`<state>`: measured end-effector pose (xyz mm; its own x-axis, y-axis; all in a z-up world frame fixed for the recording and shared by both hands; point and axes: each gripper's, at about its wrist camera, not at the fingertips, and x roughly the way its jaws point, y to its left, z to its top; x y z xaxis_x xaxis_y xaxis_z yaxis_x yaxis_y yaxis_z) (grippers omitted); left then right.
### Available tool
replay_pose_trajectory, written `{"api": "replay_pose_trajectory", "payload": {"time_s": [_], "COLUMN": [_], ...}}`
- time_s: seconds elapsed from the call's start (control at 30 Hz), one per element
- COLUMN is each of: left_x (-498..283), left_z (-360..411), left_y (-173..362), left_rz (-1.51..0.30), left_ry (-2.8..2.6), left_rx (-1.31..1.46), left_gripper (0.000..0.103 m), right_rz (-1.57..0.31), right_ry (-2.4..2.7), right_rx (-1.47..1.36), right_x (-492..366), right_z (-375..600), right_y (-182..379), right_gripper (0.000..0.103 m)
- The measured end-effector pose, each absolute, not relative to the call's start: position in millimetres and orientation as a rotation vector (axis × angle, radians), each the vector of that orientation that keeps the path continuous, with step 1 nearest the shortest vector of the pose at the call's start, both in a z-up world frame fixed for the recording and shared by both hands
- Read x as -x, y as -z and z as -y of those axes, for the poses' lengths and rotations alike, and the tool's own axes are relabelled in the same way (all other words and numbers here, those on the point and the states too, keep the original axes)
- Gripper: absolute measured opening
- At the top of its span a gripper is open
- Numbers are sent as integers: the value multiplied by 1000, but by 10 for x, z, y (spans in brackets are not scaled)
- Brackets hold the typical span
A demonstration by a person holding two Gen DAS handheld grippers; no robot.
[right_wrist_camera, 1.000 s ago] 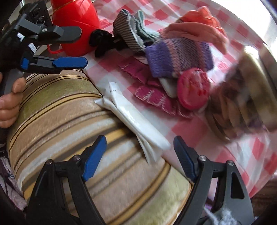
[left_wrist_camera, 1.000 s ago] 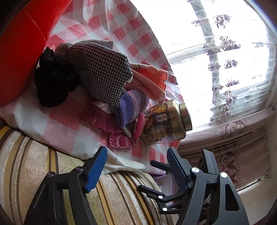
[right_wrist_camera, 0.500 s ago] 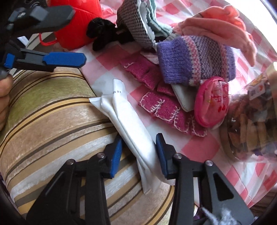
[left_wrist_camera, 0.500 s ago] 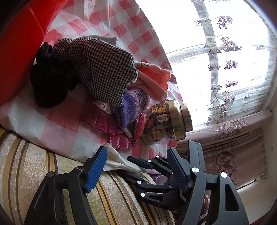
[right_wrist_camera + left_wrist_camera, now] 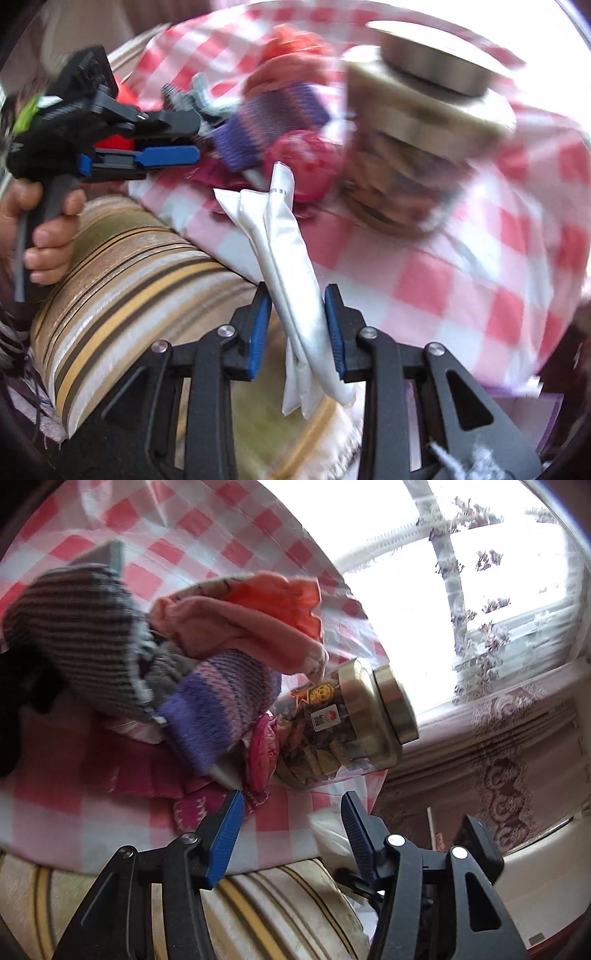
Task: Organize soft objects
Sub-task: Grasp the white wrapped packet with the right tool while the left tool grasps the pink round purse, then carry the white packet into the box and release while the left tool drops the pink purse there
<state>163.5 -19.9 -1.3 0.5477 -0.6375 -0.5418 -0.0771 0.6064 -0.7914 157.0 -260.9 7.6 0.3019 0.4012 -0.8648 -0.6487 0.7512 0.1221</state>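
Pinching white pouch [image 5: 295,266], right gripper [image 5: 297,325] jaws; left gripper [image 5: 291,827] jaws spread near socks [image 5: 221,709].

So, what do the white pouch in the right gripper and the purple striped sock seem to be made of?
White pouch: probably glossy plastic or foil film; it shines, with crimped seams. Purple striped sock: knitted yarn, likely wool or acrylic; ribbed stitches and fuzzy surface.

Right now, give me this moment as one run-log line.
right gripper: shut on white pouch | left gripper: open, near magenta knit | pile, jar on checked cloth
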Motion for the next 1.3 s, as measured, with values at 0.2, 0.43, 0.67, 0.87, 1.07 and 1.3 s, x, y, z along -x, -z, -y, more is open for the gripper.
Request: {"api": "replay_pose_trajectory", "payload": {"time_s": [0.2,0.43,0.67,0.87,1.07,1.3], "left_x": [-2034,-2296,-2104,-1781,-1441,-1350], "left_z": [426,567,563,553,642,870], "left_y": [206,330,194,-58,-271,-406], "left_rz": [-1068,-1126,-1079,-998,-947,-938], "left_ry": [333,255,266,309,373,429], "left_rx": [822,741,713,718,739,729], "left_gripper": [54,31,13,13,13,13], "right_rz": [-1049,-1069,-1110,-1150,-1191,-1308], "right_ry": [-565,-313,-29,73,59,86], "right_rx": [119,-4,-73,-88,-76,-50], "right_x": [-1490,-1267,-1100,-1116,-1186,-1465], "right_z": [3378,4485,5439,5762,5781,5868], "right_y": [-150,-163,-60,149,350,866], "right_gripper": [33,33,33,33,33,43]}}
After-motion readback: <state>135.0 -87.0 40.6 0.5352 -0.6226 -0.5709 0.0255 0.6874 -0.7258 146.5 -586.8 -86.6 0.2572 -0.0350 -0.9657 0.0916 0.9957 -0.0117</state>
